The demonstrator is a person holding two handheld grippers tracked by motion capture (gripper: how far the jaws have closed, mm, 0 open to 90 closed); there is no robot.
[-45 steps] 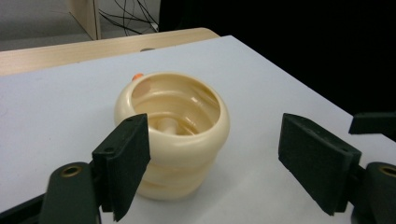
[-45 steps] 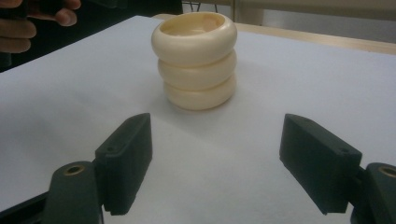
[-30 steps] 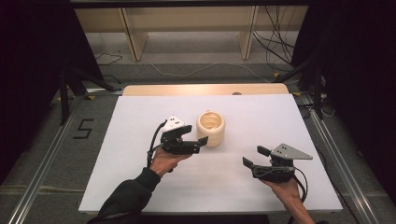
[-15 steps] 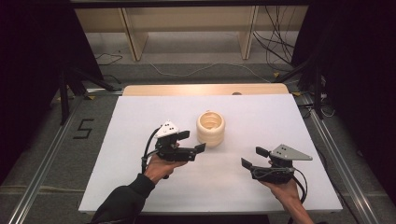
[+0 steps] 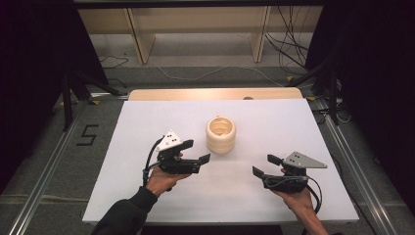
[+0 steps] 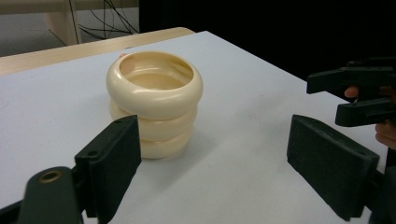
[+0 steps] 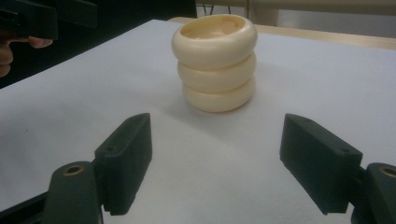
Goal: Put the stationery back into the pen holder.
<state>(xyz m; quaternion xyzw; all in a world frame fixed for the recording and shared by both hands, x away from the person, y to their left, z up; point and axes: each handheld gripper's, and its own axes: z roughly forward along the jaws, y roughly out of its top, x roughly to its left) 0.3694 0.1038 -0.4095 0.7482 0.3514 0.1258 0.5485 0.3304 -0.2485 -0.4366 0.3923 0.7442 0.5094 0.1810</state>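
Both hand-held grippers released near ribbed cream pot, seemingly empty.

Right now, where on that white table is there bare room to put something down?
Plenty. The white table is bare left of the cream ring stack, right of it toward the far right edge, and along the near edge between the left gripper and right gripper. It is tightest just in front of the stack, between both open grippers.
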